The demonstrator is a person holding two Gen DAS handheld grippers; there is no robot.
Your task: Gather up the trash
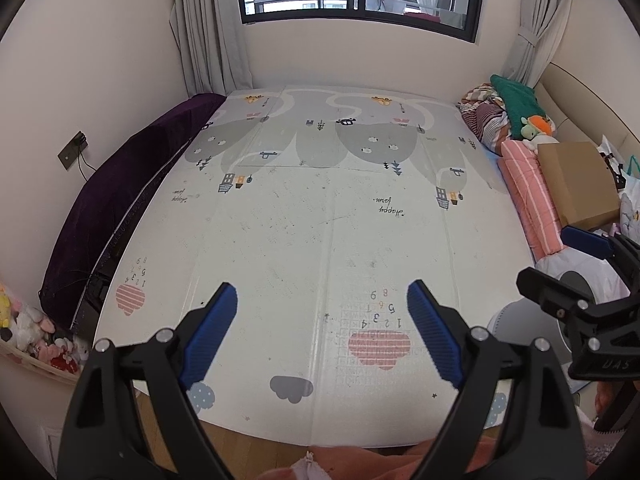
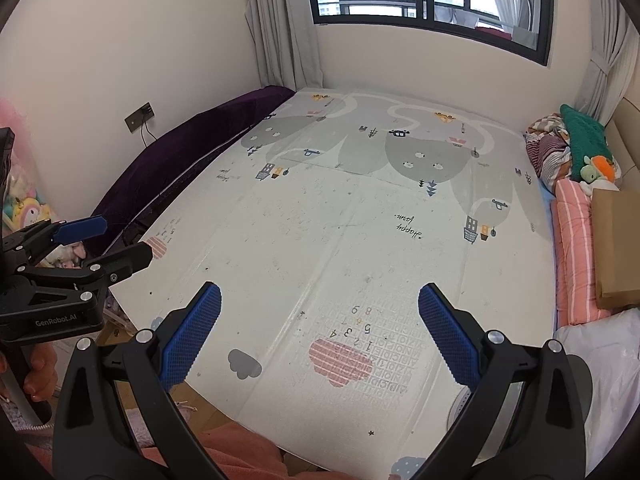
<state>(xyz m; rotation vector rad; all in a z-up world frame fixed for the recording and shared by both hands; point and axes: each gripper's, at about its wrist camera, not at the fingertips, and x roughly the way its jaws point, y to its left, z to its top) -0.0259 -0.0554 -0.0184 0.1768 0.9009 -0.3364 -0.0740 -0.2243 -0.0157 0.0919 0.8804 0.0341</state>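
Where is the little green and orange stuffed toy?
In both views the stuffed toy sits at the far right of the mat, below the green blanket and just behind the cardboard box.

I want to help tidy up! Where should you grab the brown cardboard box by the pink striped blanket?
Probably the cardboard box by its near top edge, right hand-held gripper coming from above on the mat side; the box lies flat against the pink striped blanket, that edge exposed.

We are seeing a pale play mat (image 1: 304, 216) printed with grey hills, pink striped clouds and numbers, a deep purple cover (image 1: 132, 184), a pink-and-white striped blanket (image 1: 528, 192), a brown cardboard box (image 1: 576, 180), a green knit (image 1: 516, 104), and blue ribbed pads (image 1: 208, 332) on black grippers.
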